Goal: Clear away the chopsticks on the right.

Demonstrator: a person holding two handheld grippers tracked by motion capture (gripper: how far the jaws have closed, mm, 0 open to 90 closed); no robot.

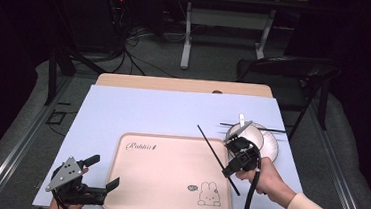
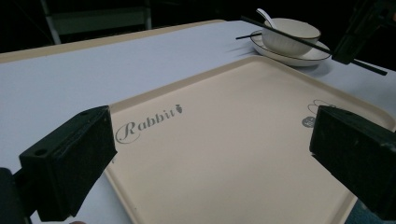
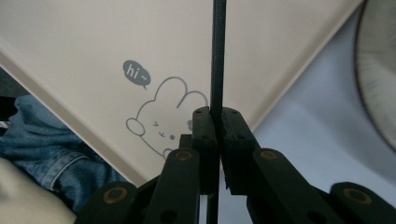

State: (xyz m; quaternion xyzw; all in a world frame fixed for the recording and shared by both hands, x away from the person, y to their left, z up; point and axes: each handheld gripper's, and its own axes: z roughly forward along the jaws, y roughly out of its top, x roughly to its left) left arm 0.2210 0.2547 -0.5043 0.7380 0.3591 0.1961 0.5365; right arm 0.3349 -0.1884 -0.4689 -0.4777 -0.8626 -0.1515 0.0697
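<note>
Nearest the camera, the left gripper [image 1: 101,174] rests at the near left corner of the beige tray [image 1: 169,153], its jaws spread wide and holding nothing. Over the tray's right edge, the right gripper [image 3: 218,140] has its jaws pressed tight on a black chopstick [image 1: 212,148], which slants across that edge toward the far side. A second chopstick [image 1: 267,128] lies across the white bowl [image 1: 251,136] on its plate [image 1: 272,144], near the table's [image 1: 148,111] right edge, a spoon [image 1: 241,120] inside.
</note>
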